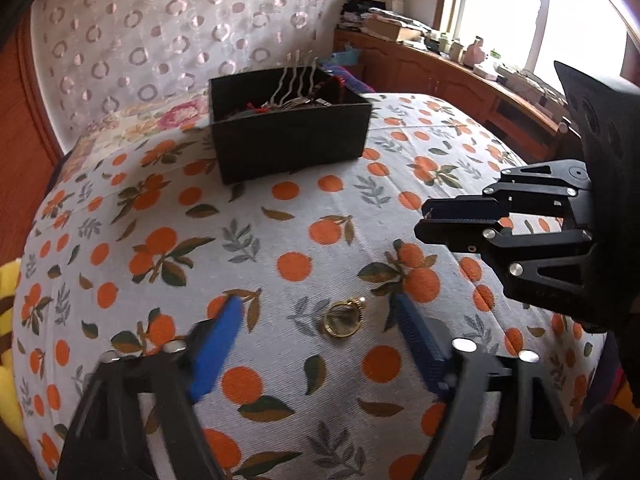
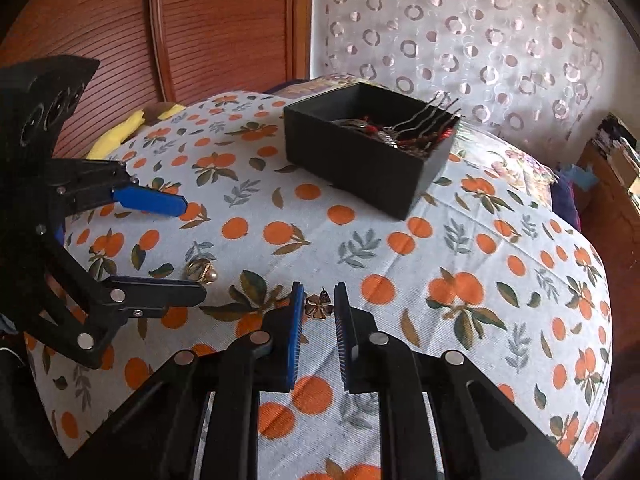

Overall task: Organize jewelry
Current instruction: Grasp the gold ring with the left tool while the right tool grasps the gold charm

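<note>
A gold ring [image 1: 341, 319] lies on the orange-print cloth between the open blue pads of my left gripper [image 1: 320, 316]; it also shows in the right wrist view [image 2: 201, 271]. A small bronze flower piece [image 2: 319, 305] sits between the pads of my right gripper [image 2: 319, 300], which stand close on either side with small gaps. A black open box [image 1: 288, 136] holding hair forks and other jewelry stands further back, also in the right wrist view [image 2: 368, 148]. My right gripper shows in the left wrist view [image 1: 424, 220], my left gripper in the right wrist view [image 2: 192, 248].
A patterned curtain [image 1: 160, 32] hangs behind the box. A wooden cabinet [image 1: 460, 76] with clutter runs along the window at right. A wooden panel [image 2: 200, 20] and a yellow cloth [image 2: 120, 132] lie at the left.
</note>
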`<action>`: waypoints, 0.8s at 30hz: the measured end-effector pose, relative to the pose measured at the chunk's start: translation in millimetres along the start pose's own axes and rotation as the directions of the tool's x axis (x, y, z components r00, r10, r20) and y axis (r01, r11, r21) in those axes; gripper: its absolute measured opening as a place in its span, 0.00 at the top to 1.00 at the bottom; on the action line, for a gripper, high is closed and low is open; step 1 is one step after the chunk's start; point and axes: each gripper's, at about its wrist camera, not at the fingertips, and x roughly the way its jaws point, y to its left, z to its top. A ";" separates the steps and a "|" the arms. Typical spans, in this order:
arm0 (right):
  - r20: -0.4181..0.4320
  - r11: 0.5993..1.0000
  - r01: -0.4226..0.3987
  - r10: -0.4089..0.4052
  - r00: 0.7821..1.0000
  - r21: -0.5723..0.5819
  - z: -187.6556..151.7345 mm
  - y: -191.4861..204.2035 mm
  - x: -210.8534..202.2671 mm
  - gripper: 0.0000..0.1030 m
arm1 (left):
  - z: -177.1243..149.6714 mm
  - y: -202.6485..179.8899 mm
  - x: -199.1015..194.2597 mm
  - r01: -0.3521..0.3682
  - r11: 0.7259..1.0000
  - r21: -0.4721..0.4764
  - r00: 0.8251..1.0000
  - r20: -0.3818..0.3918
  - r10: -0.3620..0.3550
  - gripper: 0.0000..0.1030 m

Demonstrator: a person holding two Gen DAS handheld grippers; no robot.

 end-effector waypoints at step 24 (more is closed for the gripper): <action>0.015 1.000 -0.017 0.017 1.000 0.002 6.2 1.2 5.4 0.83 | 9.9 13.1 -4.7 -0.015 1.000 -0.003 1.000 0.015 0.015 0.96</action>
